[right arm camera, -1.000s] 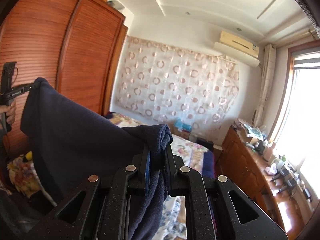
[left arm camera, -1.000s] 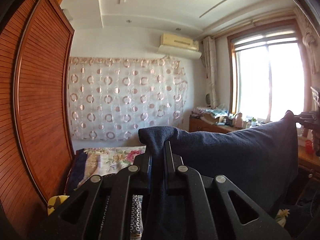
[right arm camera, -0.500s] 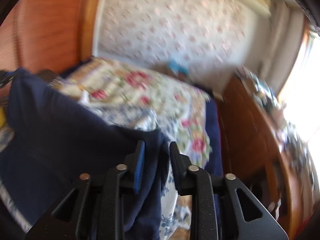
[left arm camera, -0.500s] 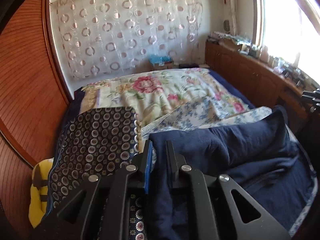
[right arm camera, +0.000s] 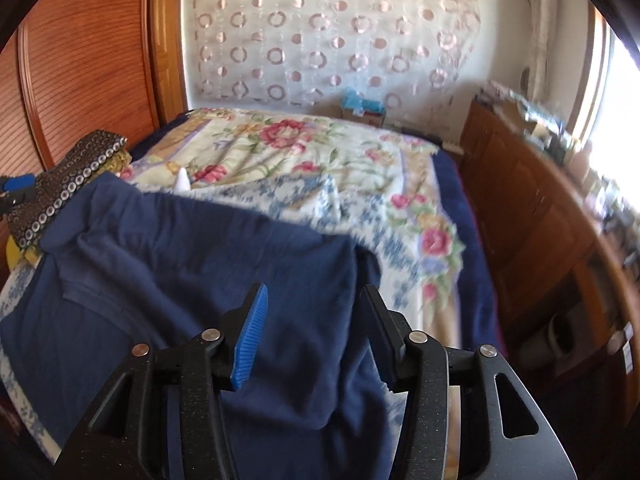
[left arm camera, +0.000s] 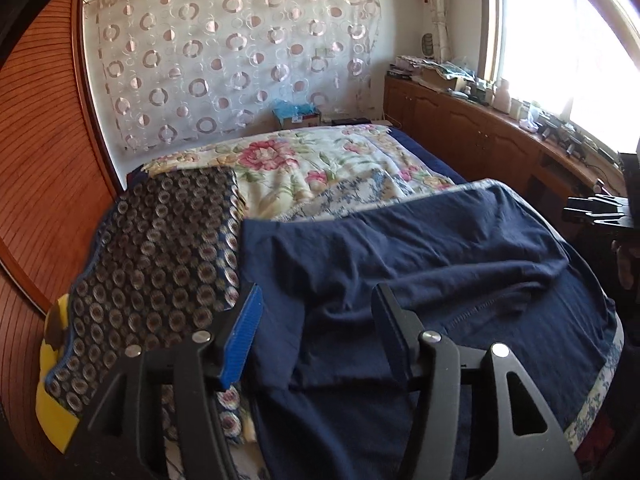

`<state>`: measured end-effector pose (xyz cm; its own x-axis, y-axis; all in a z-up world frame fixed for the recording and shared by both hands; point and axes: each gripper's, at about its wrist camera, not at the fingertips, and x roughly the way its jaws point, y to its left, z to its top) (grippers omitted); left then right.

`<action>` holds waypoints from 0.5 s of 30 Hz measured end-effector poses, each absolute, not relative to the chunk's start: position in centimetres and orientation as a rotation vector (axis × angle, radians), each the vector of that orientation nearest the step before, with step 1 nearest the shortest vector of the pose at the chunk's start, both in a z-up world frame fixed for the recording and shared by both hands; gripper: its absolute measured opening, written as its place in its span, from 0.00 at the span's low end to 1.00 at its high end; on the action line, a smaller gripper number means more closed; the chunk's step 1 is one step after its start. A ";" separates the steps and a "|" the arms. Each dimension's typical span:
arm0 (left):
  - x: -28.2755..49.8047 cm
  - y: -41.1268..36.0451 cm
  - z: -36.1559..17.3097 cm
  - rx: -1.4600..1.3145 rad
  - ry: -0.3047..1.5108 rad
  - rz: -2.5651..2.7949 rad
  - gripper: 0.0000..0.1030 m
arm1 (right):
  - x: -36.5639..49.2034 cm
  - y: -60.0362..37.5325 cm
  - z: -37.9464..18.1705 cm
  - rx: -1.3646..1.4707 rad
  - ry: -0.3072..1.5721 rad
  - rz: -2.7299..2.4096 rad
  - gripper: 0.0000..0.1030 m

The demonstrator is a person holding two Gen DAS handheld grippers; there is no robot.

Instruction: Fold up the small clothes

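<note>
A navy blue garment (left arm camera: pixel 420 264) lies spread and wrinkled on the near end of the bed; it also shows in the right wrist view (right arm camera: pixel 192 264). My left gripper (left arm camera: pixel 316 308) is open just above the garment's left part, holding nothing. My right gripper (right arm camera: pixel 312 304) is open above the garment's right part, holding nothing. The right gripper also shows at the right edge of the left wrist view (left arm camera: pixel 596 212), and the left gripper at the left edge of the right wrist view (right arm camera: pixel 16 190).
A dark circle-patterned folded cloth (left arm camera: pixel 160 256) lies left of the garment, over something yellow (left arm camera: pixel 52 400). The floral bedspread (left arm camera: pixel 320 168) covers the far bed. A wooden wardrobe (left arm camera: pixel 44 152) stands left, a cluttered wooden cabinet (left arm camera: pixel 480 124) right under the window.
Both grippers held the garment up in the air, lowered it onto the bed, then opened and let it go. It now lies flat.
</note>
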<state>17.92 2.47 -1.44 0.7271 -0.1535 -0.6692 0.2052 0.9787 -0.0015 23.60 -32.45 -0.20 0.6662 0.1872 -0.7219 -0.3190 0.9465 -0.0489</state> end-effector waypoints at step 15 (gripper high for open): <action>14.6 0.7 -9.6 0.065 0.882 -0.218 0.54 | 19.9 -34.9 -7.3 -0.015 0.924 0.236 0.50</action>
